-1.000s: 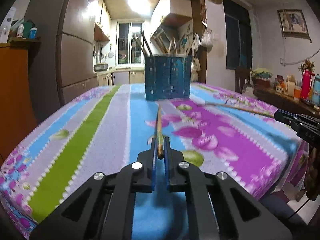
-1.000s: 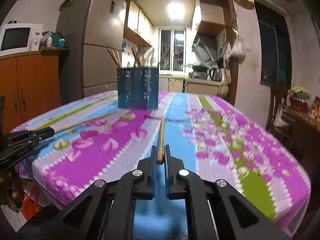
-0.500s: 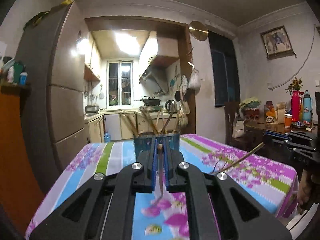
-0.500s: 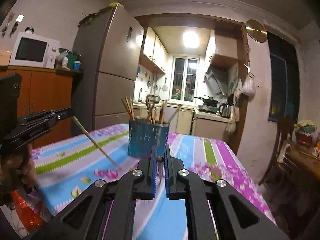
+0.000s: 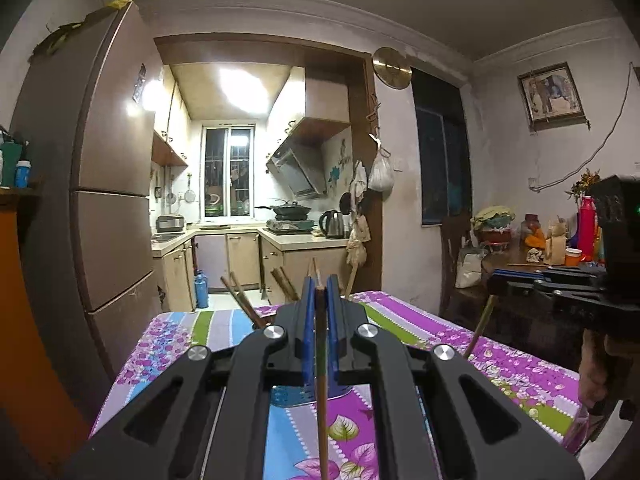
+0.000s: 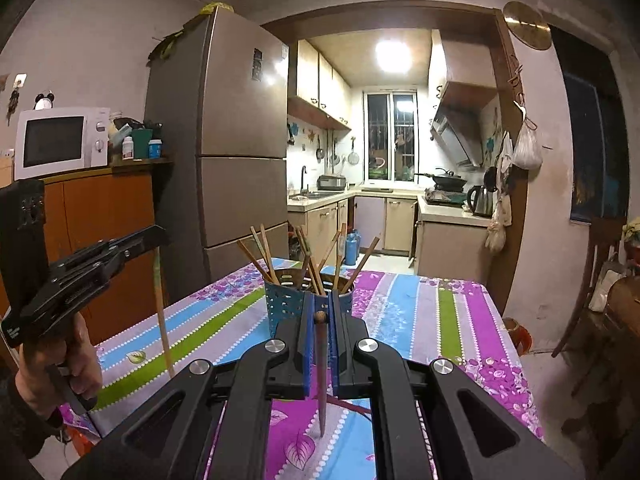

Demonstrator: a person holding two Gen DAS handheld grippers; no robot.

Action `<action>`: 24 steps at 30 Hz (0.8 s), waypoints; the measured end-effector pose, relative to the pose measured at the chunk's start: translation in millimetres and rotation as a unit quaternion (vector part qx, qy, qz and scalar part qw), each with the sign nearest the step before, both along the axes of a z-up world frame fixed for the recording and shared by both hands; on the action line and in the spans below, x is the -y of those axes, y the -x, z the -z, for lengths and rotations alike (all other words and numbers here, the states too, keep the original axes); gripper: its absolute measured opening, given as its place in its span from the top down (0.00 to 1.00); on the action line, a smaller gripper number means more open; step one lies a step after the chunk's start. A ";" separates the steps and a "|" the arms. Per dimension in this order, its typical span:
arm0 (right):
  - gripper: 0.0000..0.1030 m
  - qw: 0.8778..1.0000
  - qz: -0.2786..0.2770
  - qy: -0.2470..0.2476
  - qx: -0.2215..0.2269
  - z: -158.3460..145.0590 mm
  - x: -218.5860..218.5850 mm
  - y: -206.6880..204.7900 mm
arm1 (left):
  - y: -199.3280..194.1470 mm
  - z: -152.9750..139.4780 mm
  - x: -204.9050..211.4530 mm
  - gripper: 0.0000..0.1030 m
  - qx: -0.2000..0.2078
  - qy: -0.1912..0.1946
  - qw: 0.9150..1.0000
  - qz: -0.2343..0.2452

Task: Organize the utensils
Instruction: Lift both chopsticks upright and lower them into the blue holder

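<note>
My left gripper (image 5: 319, 292) is shut on a wooden chopstick (image 5: 322, 408) that hangs almost straight down above the table. My right gripper (image 6: 320, 312) is shut on a darker chopstick (image 6: 321, 380), also hanging tip down. A blue perforated holder (image 6: 286, 300) with several chopsticks stands on the flowered tablecloth (image 6: 416, 312), just beyond the right gripper. In the left wrist view the holder (image 5: 304, 394) is mostly hidden behind my jaws. The left gripper with its chopstick (image 6: 160, 304) shows at the left of the right wrist view; the right gripper (image 5: 500, 282) shows at the right of the left wrist view.
A tall fridge (image 6: 232, 152) and an orange cabinet (image 6: 96, 232) with a microwave (image 6: 60, 140) stand left of the table. A cluttered side table (image 5: 560, 256) and a chair (image 5: 456, 256) stand to the right. The kitchen lies beyond the table's far edge.
Both grippers have lifted their chopsticks off the cloth and swung them from lying flat to hanging nearly upright. Both have come closer to the holder.
</note>
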State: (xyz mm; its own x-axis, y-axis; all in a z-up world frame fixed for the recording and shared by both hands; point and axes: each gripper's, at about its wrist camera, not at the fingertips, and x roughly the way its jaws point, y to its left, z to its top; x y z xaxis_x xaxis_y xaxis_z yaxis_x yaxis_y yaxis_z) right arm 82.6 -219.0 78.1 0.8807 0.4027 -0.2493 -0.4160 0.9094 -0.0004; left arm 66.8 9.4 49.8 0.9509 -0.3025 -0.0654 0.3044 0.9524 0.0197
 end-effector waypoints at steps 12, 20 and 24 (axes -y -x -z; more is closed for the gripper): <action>0.92 0.999 -0.017 -0.022 0.017 -57.0 -12.0 -16.6 | -16.3 -28.9 -1.4 0.95 0.008 0.010 1.000 0.017; 0.92 0.999 -0.019 -0.031 0.038 -87.6 -14.8 -38.7 | -30.5 -56.7 -8.5 0.95 0.012 0.018 1.000 0.017; 0.92 0.999 -0.015 -0.033 0.039 -99.5 -15.6 -52.6 | -38.5 -72.9 -8.3 0.95 0.021 0.015 1.000 0.013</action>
